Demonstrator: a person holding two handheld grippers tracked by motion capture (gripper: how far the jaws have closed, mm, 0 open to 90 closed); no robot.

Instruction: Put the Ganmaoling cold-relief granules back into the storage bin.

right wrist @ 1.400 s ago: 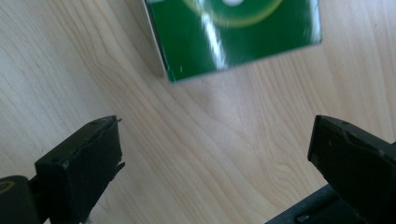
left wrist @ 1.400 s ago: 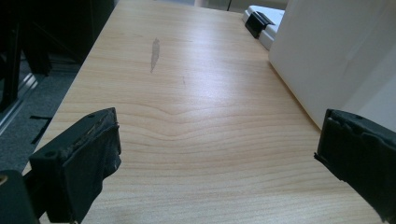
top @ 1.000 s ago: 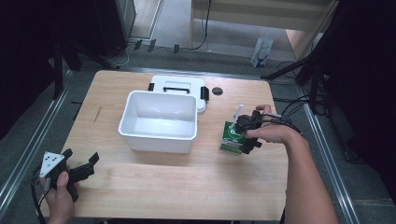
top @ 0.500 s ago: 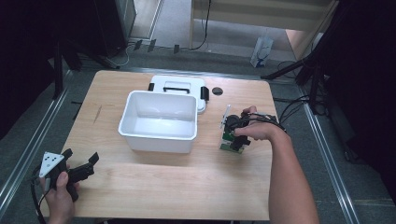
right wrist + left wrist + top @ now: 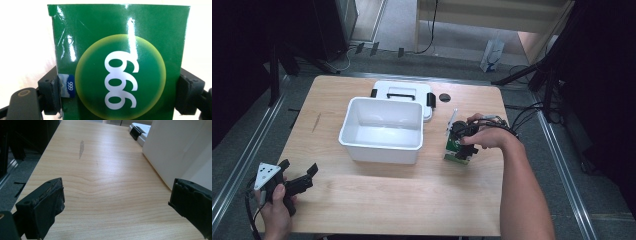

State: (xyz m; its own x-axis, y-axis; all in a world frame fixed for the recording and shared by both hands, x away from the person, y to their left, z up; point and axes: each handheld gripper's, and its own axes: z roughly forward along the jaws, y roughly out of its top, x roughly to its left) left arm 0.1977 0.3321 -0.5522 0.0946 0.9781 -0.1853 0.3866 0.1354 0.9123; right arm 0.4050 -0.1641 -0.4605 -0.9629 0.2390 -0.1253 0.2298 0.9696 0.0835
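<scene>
1. At right of centre in the high view, our right gripper (image 5: 460, 140) has its fingers (image 5: 51, 93) pinching the green box (image 5: 456, 149), just right of the white bin (image 5: 382, 131).
2. We judge this the pick-up step; next likely calls for carrying it over the bin.
3. Our left gripper (image 5: 292, 182) waits at lower left, fingers spread over the surface (image 5: 107, 187).

The green box (image 5: 120, 65) is running off the bottom edge of the right gripper view, its lower part unseen. In the high view, the right gripper (image 5: 460, 137) is covering much of it, its print too small to read.
</scene>
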